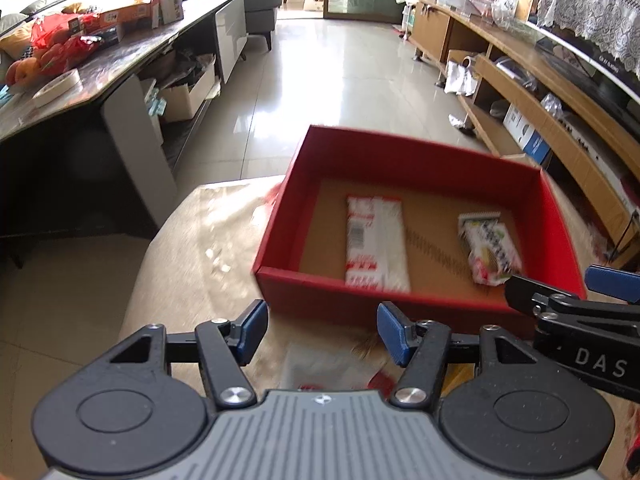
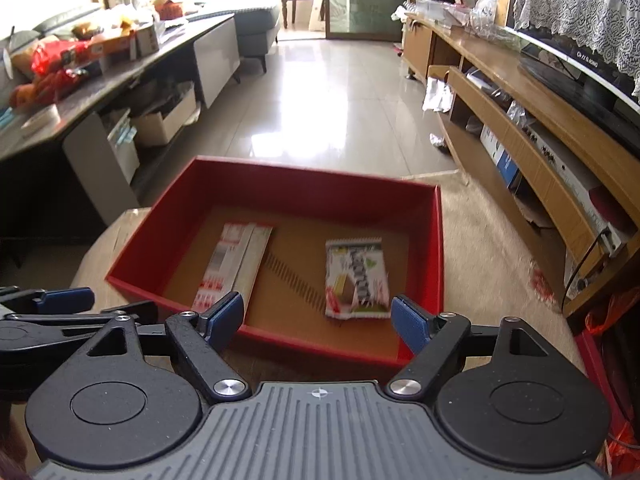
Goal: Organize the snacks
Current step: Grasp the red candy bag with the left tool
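Beige-clothed table (image 1: 208, 240) bears red box (image 1: 400, 152); both tools (image 1: 322, 330) (image 2: 318, 322) gape empty; "DAS" legible.

a home living room: grey sofa (image 2: 256, 28) at upper centre, television (image 2: 580, 76) on a wooden media unit (image 2: 532, 148) at right, glossy tiled floor (image 2: 328, 100).

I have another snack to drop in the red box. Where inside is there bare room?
The red box has bare floor along its far wall, beyond both packets, and a strip between the white-and-red packet and the green-and-white packet. The near side is crowded: both packets lie close to the near wall.
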`<state>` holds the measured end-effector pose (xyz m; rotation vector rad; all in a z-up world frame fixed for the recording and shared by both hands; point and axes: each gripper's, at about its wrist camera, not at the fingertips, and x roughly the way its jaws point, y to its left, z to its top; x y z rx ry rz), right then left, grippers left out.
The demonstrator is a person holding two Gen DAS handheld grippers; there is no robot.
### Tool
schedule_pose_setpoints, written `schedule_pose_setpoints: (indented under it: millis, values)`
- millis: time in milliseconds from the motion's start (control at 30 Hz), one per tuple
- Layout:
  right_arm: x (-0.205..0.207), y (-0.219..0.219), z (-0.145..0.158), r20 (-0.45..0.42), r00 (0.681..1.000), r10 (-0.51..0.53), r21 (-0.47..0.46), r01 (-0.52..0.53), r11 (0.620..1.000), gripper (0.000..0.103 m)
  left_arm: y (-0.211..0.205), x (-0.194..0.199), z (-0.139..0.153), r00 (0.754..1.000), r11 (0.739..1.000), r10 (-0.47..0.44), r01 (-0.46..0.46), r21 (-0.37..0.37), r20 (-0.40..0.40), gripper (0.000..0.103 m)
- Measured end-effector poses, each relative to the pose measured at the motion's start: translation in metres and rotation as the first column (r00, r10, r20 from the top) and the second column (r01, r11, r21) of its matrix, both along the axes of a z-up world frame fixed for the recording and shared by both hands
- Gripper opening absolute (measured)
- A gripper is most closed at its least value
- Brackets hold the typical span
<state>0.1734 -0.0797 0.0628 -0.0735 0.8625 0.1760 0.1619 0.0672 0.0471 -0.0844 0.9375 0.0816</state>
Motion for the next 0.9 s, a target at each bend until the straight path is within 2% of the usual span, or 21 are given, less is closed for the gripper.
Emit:
schedule_pose_setpoints:
  millis: [267,600,900]
  values:
    - [-0.024,0.003,-0.013,-0.06,0.998,0.011,-0.001,-0.011,1.0,0.086,0.013,-0.024,-0.013,0.998,0.997,0.0,-0.004,-0.073,-0.06,0.057]
    - [-0.046,-0.024,-0.019,-0.099,0.994,-0.054,0.023,0.057,0.998,0.086,-0.019,-0.045,-0.023,0.993,0.995,-0.09,0.085,-0.053,-0.082,0.057]
    - [-0.051,-0.049,-0.019,-0.104,0.99,-0.092,0.043,0.097,0.994,0.087,-0.056,-0.05,-0.046,0.98,0.988,-0.148,0.153,0.03,-0.13,0.057]
